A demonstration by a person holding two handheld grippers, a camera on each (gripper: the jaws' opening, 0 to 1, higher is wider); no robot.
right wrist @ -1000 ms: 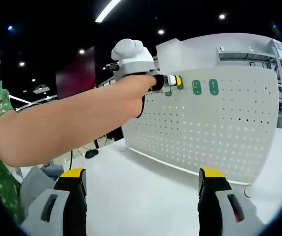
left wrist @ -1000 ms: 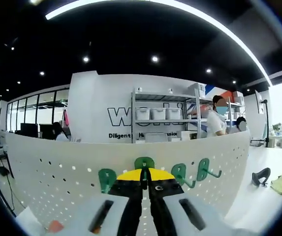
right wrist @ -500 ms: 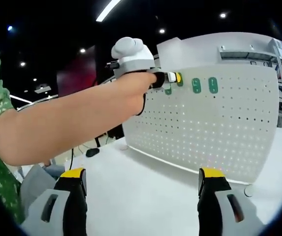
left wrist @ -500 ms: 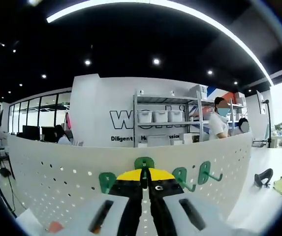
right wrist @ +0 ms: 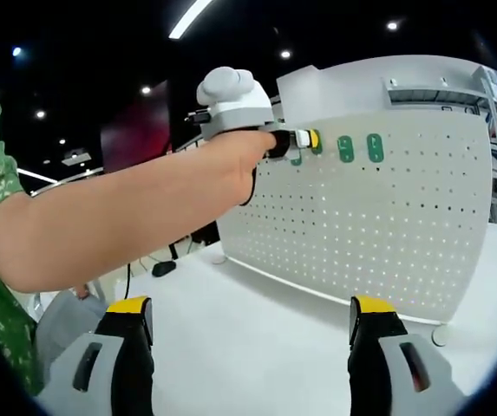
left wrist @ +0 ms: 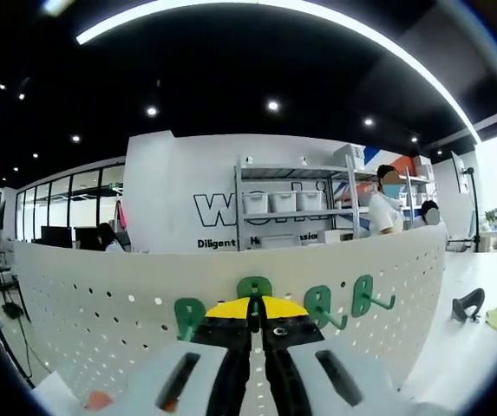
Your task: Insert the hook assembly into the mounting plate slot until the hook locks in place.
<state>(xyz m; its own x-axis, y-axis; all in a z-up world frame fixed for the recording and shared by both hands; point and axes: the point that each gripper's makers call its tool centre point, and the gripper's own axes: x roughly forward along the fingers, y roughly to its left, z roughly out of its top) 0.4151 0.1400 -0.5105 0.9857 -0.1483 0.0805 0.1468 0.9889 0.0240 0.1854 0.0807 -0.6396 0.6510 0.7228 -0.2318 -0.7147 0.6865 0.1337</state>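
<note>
Left gripper view puts my left gripper pressed up to the white perforated mounting plate, its yellow-tipped jaws drawn together on the green plastic hook assembly whose rounded top shows just above them. Over the last second almost nothing moves here: the hook stays at the same row of holes, and only the background slides a little, which I put down to my hand shifting. I judge that as the hook sitting at its slot, seated or nearly so, though I cannot see whether it has locked. Three more green hooks hang in the same row on either side. Right gripper view shows my right gripper low over the white tabletop, jaws wide apart and empty, well away from the plate, with the person's bare forearm reaching to it.
</note>
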